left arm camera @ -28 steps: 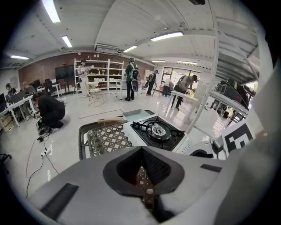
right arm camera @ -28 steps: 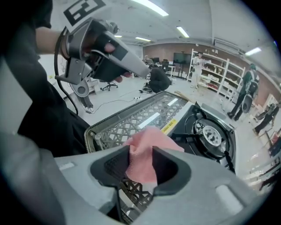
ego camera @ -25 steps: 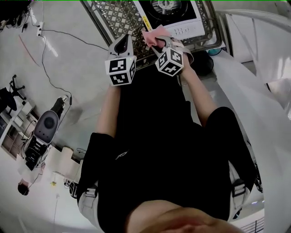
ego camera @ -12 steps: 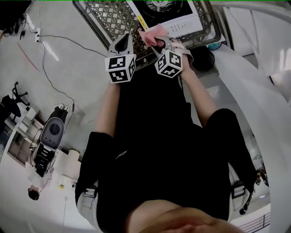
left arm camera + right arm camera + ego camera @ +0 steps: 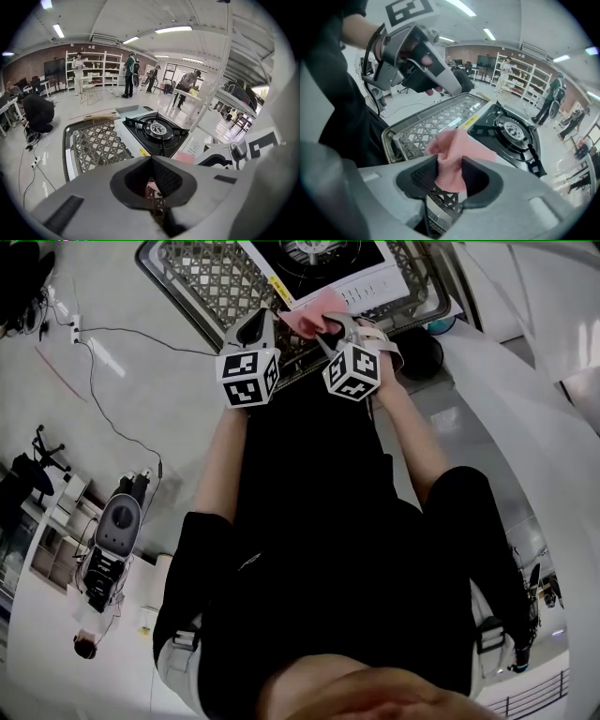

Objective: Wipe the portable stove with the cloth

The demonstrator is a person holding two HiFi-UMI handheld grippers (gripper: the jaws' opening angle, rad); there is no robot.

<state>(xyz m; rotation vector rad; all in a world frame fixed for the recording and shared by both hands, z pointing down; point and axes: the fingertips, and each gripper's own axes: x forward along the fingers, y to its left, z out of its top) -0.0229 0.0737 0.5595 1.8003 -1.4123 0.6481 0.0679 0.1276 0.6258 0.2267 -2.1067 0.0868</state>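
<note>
Cloth [image 5: 459, 147]: pink, nubby and crumpled; clamped between the jaws of the right gripper [image 5: 450, 163], just before the stove's front edge.
Portable stove [image 5: 513, 133]: white body, black single-burner top; seated on a grey lattice crate [image 5: 98, 145].
Left gripper [image 5: 151, 160]: jaws closed together, nothing held.

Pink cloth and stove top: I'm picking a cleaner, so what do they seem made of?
The cloth looks like soft textile, perhaps microfibre or terry: matte, nubby weave, limp folds. The stove top is likely enamelled or painted metal: black, smooth, slightly glossy.
</note>
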